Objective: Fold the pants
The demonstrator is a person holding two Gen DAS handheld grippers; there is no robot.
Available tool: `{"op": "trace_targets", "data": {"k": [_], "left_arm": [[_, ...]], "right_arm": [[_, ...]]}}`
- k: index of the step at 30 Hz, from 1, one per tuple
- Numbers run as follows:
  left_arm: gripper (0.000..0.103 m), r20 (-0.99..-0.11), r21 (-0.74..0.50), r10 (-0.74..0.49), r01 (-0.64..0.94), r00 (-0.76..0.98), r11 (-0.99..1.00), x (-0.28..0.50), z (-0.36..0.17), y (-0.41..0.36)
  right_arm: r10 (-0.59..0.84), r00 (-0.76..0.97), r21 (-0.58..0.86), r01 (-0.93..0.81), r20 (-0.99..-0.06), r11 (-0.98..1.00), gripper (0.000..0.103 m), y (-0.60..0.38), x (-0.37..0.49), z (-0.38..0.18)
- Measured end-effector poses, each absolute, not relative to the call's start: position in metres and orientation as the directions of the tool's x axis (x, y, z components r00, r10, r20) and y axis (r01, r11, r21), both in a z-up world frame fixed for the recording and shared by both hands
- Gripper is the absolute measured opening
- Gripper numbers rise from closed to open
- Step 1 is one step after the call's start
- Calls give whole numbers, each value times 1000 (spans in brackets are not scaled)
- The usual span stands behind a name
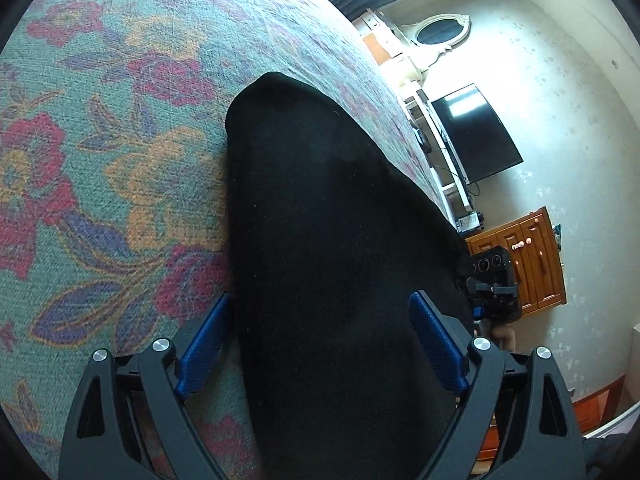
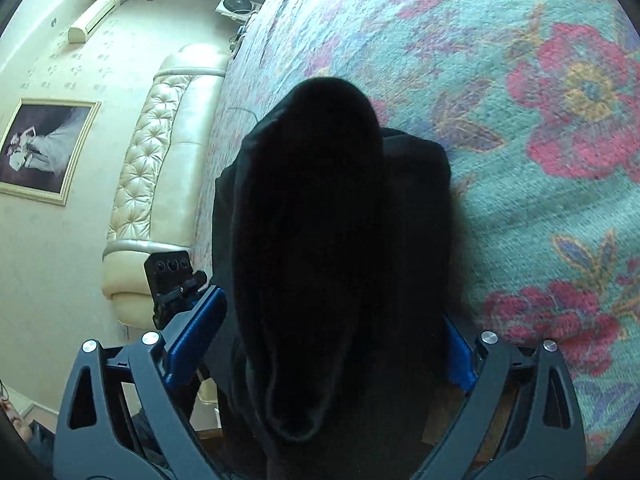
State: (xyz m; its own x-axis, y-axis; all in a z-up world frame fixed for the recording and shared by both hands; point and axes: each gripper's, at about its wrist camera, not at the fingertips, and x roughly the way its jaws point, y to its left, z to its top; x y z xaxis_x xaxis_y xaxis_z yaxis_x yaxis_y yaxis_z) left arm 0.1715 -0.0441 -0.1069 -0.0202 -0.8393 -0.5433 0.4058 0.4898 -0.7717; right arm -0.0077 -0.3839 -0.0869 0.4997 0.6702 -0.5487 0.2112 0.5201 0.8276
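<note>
The left gripper stood with its jaws spread wide, the black pants lying between the blue pads without being pinched. The right gripper was likewise released, its jaws wide around a bunched fold of the same pants. The garment lay on the floral bedspread, close to the bed's edge. With neither gripper clamped, the loose, thick fold risked slumping open or sliding off the edge, and a careless closing could catch only the top layer and drag the stack askew.

Black pants, folded into a long narrow stack, flat on the floral bedspread
</note>
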Motion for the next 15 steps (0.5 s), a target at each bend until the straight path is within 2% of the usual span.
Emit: {"op": "trace_targets", "data": {"k": [2,3,4,5,6,7,8,9,15], "left_arm": [[87,-546,-777,-837,390,-29,494,174,-109,-52],[87,-556,-770,-831,396,-30,501,174,-108,-57],[87,-567,-757,-823,414,-32,505,172,-107,-62],[86,-580,-743,-814,429,-31,514,171,-105,-67],[62,-592,-731,-806,441,-30,520,170,-104,-71],[47,-612,-718,-790,443,-34,537,169,-105,-74],[36,-608,-729,-793,428,-44,535,170,-107,-75],[31,-591,-744,-806,413,-41,525,168,-108,-72],[29,-600,-683,-796,470,75,559,167,-83,-52]], "right_arm": [[656,493,808,202,-572,553,93,-378,-5,-85],[645,488,795,204,-589,571,76,-376,-5,-85],[639,479,784,207,-602,584,52,-373,-4,-86],[651,481,798,210,-587,565,50,-373,-4,-89],[657,492,810,212,-572,547,47,-374,-6,-92],[655,499,812,207,-568,546,45,-374,-5,-92],[654,506,814,198,-562,546,44,-372,-6,-92],[652,516,816,192,-556,545,42,-372,-7,-92],[641,561,815,110,-524,569,36,-359,7,-71]]}}
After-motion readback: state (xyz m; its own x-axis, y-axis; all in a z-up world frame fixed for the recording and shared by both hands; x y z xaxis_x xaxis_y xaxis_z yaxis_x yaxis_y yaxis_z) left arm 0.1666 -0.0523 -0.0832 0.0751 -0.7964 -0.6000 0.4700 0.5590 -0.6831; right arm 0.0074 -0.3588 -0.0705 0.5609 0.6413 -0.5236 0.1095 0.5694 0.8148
